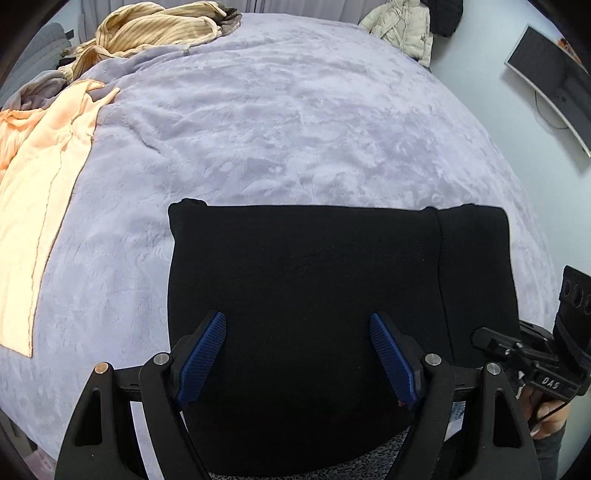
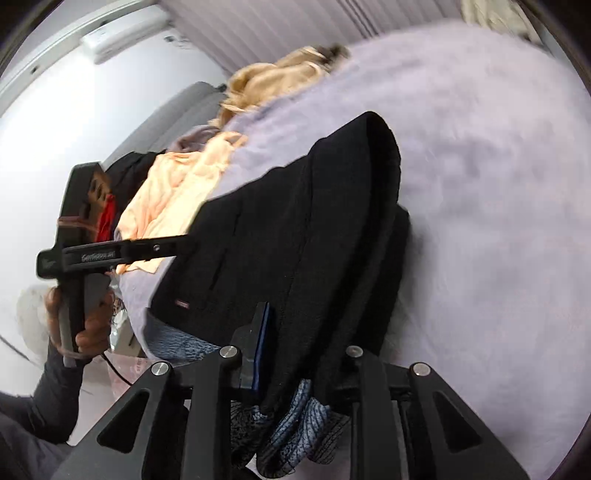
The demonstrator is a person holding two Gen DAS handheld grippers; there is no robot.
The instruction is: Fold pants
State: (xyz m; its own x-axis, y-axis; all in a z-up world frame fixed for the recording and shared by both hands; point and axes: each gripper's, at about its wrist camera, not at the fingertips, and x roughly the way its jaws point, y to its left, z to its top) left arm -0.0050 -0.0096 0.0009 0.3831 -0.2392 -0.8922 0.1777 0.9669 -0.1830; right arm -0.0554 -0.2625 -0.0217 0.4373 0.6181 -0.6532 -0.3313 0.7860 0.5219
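Surface: lilac fleece blanket spread over a bed, filling most of both views.
Pants: black pants lie folded into a broad rectangle on the near part of the blanket; a seam runs down the panel close to its right edge. In the right wrist view the same pants show stacked layers, with one edge lifted off the blanket.
Left gripper: the left gripper hovers over the near edge of the pants with its blue-padded fingers spread wide apart, nothing between them.
Right gripper: the right gripper is closed on the edge of the pants; one blue pad presses the cloth from the left, and the other finger is hidden behind the fabric. In the left wrist view the tool sits at the right edge of the pants, held by a hand.
Left hand: the hand grips the handle of the left tool, seen off to the left.
Other cloth: a peach garment lies flat on the left side of the blanket; a tan striped garment is bunched at the far left corner.
Background: a pale puffy jacket hangs by the far wall, and a monitor stands to the right.
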